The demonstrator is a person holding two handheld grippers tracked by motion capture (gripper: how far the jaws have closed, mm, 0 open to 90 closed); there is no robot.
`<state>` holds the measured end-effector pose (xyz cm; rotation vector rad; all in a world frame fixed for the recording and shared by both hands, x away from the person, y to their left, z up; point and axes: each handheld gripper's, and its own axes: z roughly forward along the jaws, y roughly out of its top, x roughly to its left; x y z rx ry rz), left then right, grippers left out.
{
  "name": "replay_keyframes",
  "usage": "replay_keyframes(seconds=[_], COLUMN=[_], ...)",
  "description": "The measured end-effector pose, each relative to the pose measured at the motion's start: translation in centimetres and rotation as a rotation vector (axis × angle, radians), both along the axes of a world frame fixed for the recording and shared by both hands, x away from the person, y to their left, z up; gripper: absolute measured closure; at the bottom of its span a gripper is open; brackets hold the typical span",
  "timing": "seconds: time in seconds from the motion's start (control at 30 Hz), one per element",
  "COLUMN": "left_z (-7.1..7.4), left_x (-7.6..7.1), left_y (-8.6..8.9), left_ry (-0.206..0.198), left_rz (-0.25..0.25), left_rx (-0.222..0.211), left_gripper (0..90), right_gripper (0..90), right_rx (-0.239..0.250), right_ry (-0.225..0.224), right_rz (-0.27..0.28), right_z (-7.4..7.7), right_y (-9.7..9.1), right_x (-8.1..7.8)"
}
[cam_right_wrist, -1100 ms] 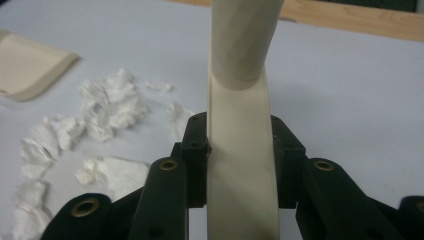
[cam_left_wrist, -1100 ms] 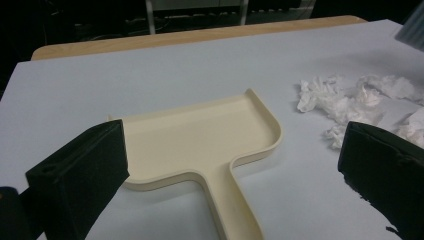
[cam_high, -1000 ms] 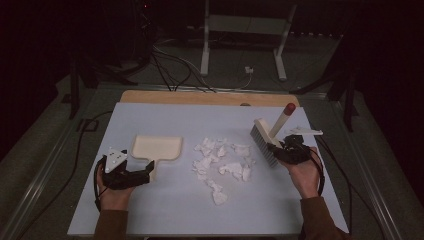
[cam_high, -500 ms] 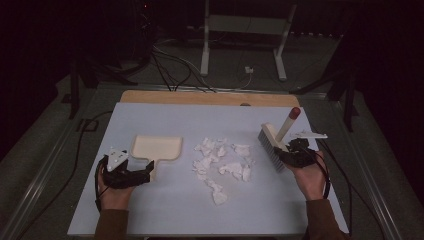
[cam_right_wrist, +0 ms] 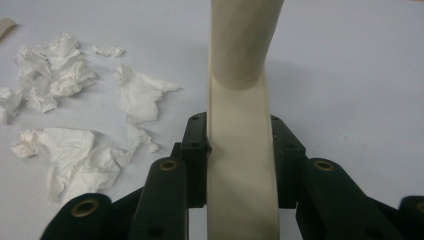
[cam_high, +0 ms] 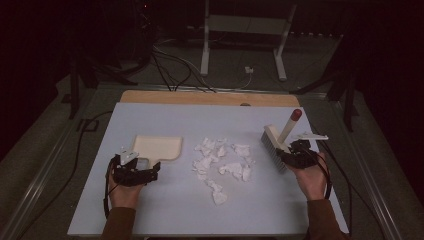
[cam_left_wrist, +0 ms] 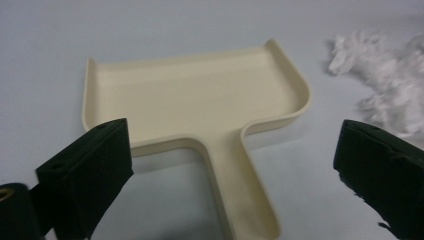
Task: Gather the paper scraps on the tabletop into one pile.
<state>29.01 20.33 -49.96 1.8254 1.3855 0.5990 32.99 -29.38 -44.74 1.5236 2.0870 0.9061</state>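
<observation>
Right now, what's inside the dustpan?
Nothing: the dustpan tray is bare, with the paper scraps lying beside it on the table. Its underside is hidden.

- The left gripper (cam_high: 150,175) has come a little lower and closer to the handle of the dustpan (cam_high: 155,148). In the left gripper view the handle (cam_left_wrist: 240,190) now lies between the two wide jaws, and they do not touch it.
- The jaws of the left gripper have just been closing a little, but they are still wide apart.
- The brush (cam_high: 280,142) in the right gripper (cam_high: 285,157) has shifted slightly to the right, away from the paper scraps (cam_high: 222,162), compared with one second ago. Its handle leans a little more upright.
</observation>
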Motion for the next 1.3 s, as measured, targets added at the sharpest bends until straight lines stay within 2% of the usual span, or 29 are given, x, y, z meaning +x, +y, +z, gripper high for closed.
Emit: replay_keyframes(seconds=[0.1, 0.17, 0.33, 0.47, 0.57, 0.67, 1.0, 1.3], left_z=[-0.4, -0.7, -0.9, -1.4, -1.8, -1.9, -2.0, -1.6], left_x=[0.2, 0.3, 0.5, 0.7, 0.8, 0.8, 0.9, 0.8], left_y=[-0.3, -0.4, -0.8, -1.3, -1.8, -2.0, -1.9, -1.6], left_ry=[0.018, 0.035, 0.063, 0.096, 0.11, 0.119, 0.12, 0.098], left_rz=[0.007, 0.015, 0.018, 0.028, 0.026, 0.027, 0.037, 0.046], left_rx=[0.001, 0.023, 0.036, 0.07, 0.106, 0.114, 0.102, 0.077], left_gripper=[6.6, 7.5, 12.8, 23.8, 28.6, 34.1, 35.2, 30.7], right_gripper=[67.8, 67.8, 67.8, 67.7, 67.8, 67.8, 67.8, 67.8], right_rx=[-0.002, -0.003, -0.005, -0.005, -0.005, -0.005, -0.004, -0.025], right_ry=[0.0, 0.002, 0.001, 0.0, 0.0, -0.002, -0.002, 0.007], right_rz=[0.001, 0.002, 0.006, 0.01, 0.011, 0.01, 0.005, 0.007], right_z=[0.0, -0.1, -0.1, -0.1, -0.1, -0.1, -0.1, -0.7], right_y=[0.0, 0.1, 0.2, 0.4, 0.4, 0.4, 0.3, 0.8], right_x=[0.0, 0.0, 0.0, 0.0, 0.0, 0.0, 0.0, 0.3])
